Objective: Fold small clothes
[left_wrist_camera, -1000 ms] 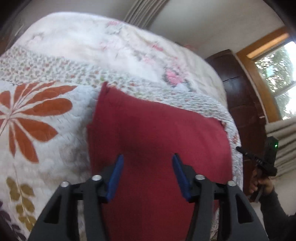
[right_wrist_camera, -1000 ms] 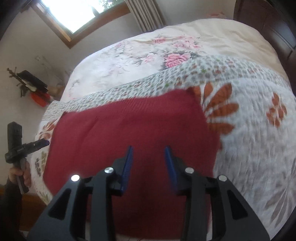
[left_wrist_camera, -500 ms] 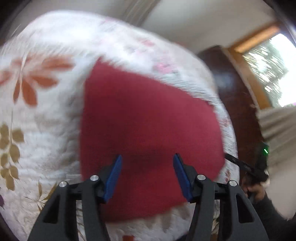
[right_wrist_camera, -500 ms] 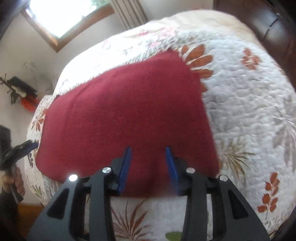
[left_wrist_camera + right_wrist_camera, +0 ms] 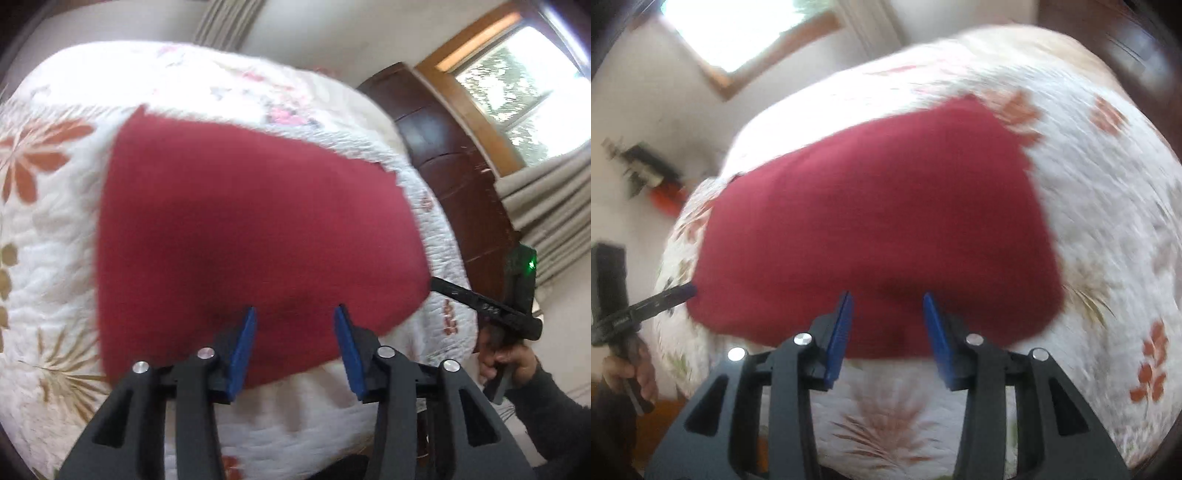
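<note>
A dark red knitted cloth [image 5: 251, 236] lies flat on a white quilted bedspread [image 5: 48, 258] with orange and tan flowers. My left gripper [image 5: 295, 325] hangs open above the cloth's near edge, with nothing between its blue pads. In the right wrist view the same red cloth [image 5: 879, 229] spreads across the bed, and my right gripper [image 5: 886, 310] is open over its near edge, also empty. Each view catches the other hand-held gripper at the bed's side: the right gripper [image 5: 439, 286] and the left gripper [image 5: 689, 288]. Both views are motion-blurred.
A dark wooden headboard [image 5: 443, 155] stands beyond the bed, beside a window [image 5: 517, 92] with curtains. A person's hand [image 5: 506, 362] and dark sleeve show at the right edge. On the far wall a small shelf [image 5: 650, 173] holds dark and orange items.
Both grippers have pulled back and up from the cloth, so its near edge and the quilt below it now show. Both stay open and empty.
</note>
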The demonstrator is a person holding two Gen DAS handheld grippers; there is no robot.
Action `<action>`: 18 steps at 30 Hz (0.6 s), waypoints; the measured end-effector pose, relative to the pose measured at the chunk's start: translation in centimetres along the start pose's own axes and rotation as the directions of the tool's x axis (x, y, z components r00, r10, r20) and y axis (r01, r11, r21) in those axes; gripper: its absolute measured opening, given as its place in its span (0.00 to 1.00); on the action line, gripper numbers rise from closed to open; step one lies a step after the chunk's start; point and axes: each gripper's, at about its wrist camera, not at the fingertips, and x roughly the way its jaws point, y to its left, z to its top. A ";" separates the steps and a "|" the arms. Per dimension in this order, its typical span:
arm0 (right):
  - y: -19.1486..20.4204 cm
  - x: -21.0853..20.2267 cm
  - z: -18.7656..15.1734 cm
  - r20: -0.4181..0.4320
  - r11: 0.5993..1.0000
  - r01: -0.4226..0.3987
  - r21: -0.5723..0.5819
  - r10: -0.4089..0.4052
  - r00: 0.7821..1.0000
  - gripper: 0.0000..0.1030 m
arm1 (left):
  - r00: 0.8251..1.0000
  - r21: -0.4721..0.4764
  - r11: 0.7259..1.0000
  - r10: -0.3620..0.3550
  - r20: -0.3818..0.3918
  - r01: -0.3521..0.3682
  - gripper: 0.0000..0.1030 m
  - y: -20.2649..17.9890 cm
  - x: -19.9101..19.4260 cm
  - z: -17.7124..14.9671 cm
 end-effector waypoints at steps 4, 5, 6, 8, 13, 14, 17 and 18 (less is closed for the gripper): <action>1.0 4.4 -0.2 -0.075 0.998 0.002 -0.061 -0.006 0.997 0.40 | 0.993 -0.063 0.995 0.072 -0.090 -0.078 0.53 -0.5 4.5 -1.0; 0.7 4.7 -0.3 -0.082 0.998 -0.003 -0.056 -0.002 0.997 0.40 | 0.991 -0.069 0.993 0.088 -0.097 -0.095 0.53 0.0 5.0 -1.6; 0.4 5.1 -0.3 -0.086 0.998 -0.014 -0.060 0.009 0.996 0.40 | 0.991 -0.074 0.992 0.093 -0.100 -0.101 0.53 0.0 5.5 -1.6; 0.5 4.6 0.0 -0.087 0.997 -0.027 -0.070 0.020 0.996 0.42 | 0.990 -0.088 0.991 0.087 -0.115 -0.097 0.53 -0.4 5.2 -0.8; 3.3 -0.9 -0.5 -0.059 0.992 -0.077 -0.104 0.071 0.996 0.59 | 0.999 -0.090 0.996 0.009 -0.045 -0.013 0.94 1.2 -1.6 1.6; 4.4 -1.6 -0.9 -0.055 0.989 -0.057 -0.138 0.049 0.997 0.62 | 0.999 -0.101 0.995 0.007 -0.036 -0.011 0.94 2.2 -2.7 2.0; 10.6 -3.4 -3.5 0.000 0.932 0.071 -0.355 -0.076 0.997 0.67 | 0.998 -0.232 0.972 -0.042 -0.055 0.028 0.94 8.6 -5.2 4.7; 13.8 -3.5 -4.9 0.036 0.885 0.126 -0.448 -0.123 0.992 0.67 | 0.996 -0.267 0.963 -0.061 -0.058 0.044 0.94 10.5 -5.6 5.2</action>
